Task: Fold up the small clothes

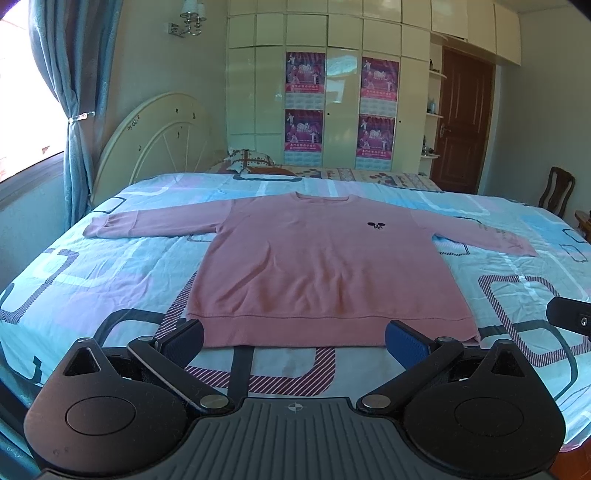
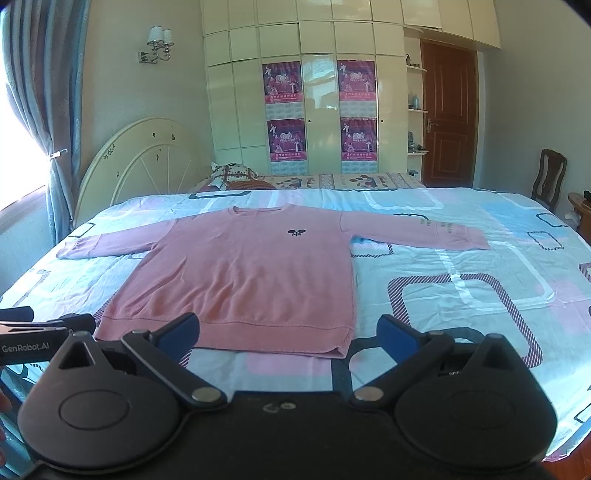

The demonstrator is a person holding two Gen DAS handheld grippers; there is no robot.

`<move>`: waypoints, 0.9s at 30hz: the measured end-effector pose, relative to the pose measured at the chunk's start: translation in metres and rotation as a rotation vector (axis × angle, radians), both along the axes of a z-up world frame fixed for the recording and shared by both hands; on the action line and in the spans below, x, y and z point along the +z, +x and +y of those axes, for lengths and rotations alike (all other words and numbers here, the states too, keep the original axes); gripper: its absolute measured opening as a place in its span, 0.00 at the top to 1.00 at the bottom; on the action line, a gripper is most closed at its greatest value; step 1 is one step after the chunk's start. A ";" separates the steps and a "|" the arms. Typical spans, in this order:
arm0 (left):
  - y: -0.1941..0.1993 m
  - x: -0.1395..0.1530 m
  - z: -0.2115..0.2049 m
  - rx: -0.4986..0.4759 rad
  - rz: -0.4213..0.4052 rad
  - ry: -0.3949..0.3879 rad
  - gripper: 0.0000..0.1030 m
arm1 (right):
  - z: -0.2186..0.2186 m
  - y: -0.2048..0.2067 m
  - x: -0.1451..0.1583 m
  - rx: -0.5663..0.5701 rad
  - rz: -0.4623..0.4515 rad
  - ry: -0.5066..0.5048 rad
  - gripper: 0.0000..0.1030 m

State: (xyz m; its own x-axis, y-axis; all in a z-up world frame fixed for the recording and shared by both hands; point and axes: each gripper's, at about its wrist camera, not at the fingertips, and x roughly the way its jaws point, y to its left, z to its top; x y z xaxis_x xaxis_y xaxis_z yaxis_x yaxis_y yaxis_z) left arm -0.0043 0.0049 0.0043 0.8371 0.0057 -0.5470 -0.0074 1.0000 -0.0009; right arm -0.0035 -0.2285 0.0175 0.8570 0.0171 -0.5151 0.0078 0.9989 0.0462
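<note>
One pink sweater [image 1: 325, 266] is seen, laid flat and face up on the bed [image 1: 92, 266], both sleeves spread out to the sides and the hem nearest the cameras; a small dark emblem [image 1: 376, 224] is noted on the chest. Two tools are counted. The left tool [image 1: 293, 338] is held with its fingers wide apart, nothing between them, poised just before the hem's middle; contact with the cloth cannot be told. The right tool [image 2: 288, 334] is likewise spread wide and empty, set near the hem's right corner. The tip of each tool is glimpsed at the edge of the other's view. The sheet is patterned in blue, pink and white with dark outlined rectangles. Beyond are recorded one pillow [image 1: 249, 160], one curved headboard [image 1: 155, 136], a cream wardrobe [image 1: 343, 37] carrying four posters [image 1: 304, 72], one brown door [image 1: 463, 118], one wooden chair [image 1: 557, 192], one wall lamp [image 1: 188, 20] and a blue curtain [image 1: 74, 92] by the window. Nothing is seen lying across the sweater.
</note>
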 end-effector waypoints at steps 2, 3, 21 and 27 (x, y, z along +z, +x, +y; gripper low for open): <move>0.000 0.000 0.000 0.001 0.000 -0.001 0.00 | 0.001 0.000 0.000 -0.001 -0.001 -0.001 0.01; 0.000 0.000 0.000 0.002 -0.001 -0.002 0.00 | 0.001 0.000 0.000 -0.001 0.000 -0.002 0.01; -0.002 0.004 -0.007 0.001 -0.006 0.004 0.00 | -0.009 0.000 0.001 -0.007 -0.003 0.007 0.01; -0.001 0.006 -0.008 0.002 -0.012 0.007 0.00 | -0.010 0.000 0.002 -0.007 -0.007 0.008 0.01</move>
State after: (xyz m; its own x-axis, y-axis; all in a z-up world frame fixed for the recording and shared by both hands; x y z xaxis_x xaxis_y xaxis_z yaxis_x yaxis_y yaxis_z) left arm -0.0057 -0.0035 0.0105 0.8434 0.0111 -0.5372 -0.0093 0.9999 0.0060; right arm -0.0036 -0.2384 0.0193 0.8606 0.0151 -0.5090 0.0148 0.9984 0.0546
